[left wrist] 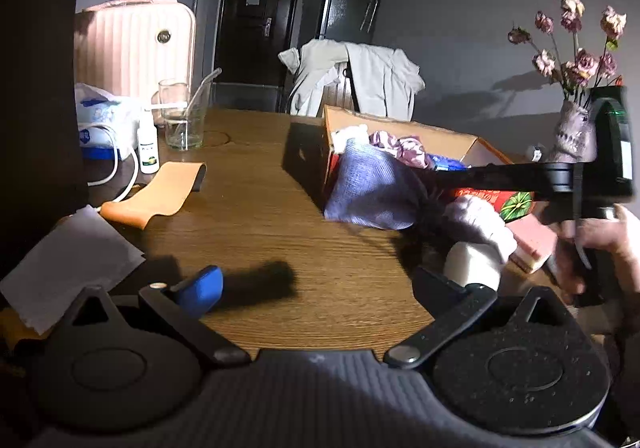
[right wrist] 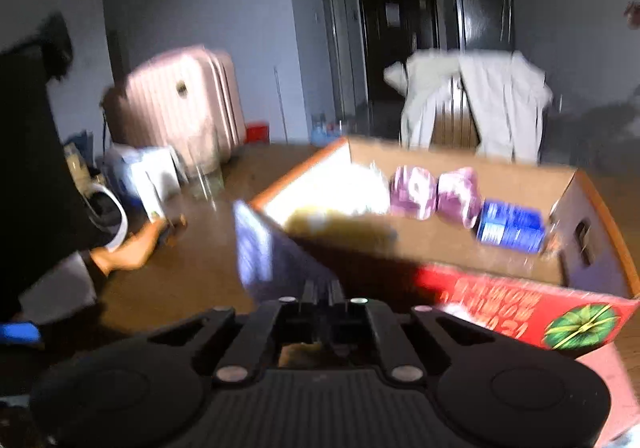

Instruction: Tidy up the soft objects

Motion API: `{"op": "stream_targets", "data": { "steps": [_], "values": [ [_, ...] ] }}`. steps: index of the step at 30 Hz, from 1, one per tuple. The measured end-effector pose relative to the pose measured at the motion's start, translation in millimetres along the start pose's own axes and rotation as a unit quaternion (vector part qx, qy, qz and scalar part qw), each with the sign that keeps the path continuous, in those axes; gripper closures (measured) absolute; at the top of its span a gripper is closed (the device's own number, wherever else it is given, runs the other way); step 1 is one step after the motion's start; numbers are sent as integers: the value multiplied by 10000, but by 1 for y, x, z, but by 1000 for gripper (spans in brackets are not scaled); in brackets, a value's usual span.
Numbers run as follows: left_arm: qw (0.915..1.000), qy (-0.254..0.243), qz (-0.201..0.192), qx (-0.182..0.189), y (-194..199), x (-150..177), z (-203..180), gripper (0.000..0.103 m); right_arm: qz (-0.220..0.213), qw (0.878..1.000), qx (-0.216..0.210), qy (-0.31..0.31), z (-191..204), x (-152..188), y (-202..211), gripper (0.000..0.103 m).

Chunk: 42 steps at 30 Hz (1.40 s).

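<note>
Purple cloth (right wrist: 256,248) pinched between right gripper (right wrist: 320,290) closed jaws, beside box (right wrist: 500,175).

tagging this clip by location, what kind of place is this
Most likely a lived-in apartment room, at a wooden dining table. Signs: a ribbed pink hard-shell suitcase against the wall, pale clothes draped over a chair, and dried roses in a vase.

A lavender knit cloth (left wrist: 370,187) drapes over the open cardboard box's (left wrist: 448,135) near wall.

Left claw (left wrist: 332,280) jaws spread wide; right claw (right wrist: 323,290) jaws together.
</note>
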<state>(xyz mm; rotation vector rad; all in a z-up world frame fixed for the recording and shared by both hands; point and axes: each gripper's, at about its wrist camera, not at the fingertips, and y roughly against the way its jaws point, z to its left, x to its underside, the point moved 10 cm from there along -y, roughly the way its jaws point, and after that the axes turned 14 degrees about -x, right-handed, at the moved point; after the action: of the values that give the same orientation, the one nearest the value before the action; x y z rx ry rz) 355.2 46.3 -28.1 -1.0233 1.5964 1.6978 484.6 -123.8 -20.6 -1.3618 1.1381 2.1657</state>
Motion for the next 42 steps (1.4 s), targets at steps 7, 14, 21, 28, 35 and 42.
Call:
{"op": "stream_targets", "data": {
  "steps": [7,14,21,28,35,42],
  "values": [
    [9985,-71,-155,526,35,11,-31,0,-370,9964,381,658,24,23,117,98],
    [9948,-9,288,980,37,44,-74,0,-395,9963,380,-655,-2,111,159,88],
    [9868,-614,298,1468,41,62,-145,0,-667,9880,574,-1267,-24,136,167,78],
    [9827,-794,480,1600,13,60,-200,25,-738,9807,579,-1714,-47,147,188,68],
    [9786,-1092,385,1704,25,58,-171,46,-606,9823,745,-1608,-54,146,191,64],
    [9918,-1195,166,416,-25,16,-104,42,-502,9874,668,-1346,-46,131,171,49]
  ]
}}
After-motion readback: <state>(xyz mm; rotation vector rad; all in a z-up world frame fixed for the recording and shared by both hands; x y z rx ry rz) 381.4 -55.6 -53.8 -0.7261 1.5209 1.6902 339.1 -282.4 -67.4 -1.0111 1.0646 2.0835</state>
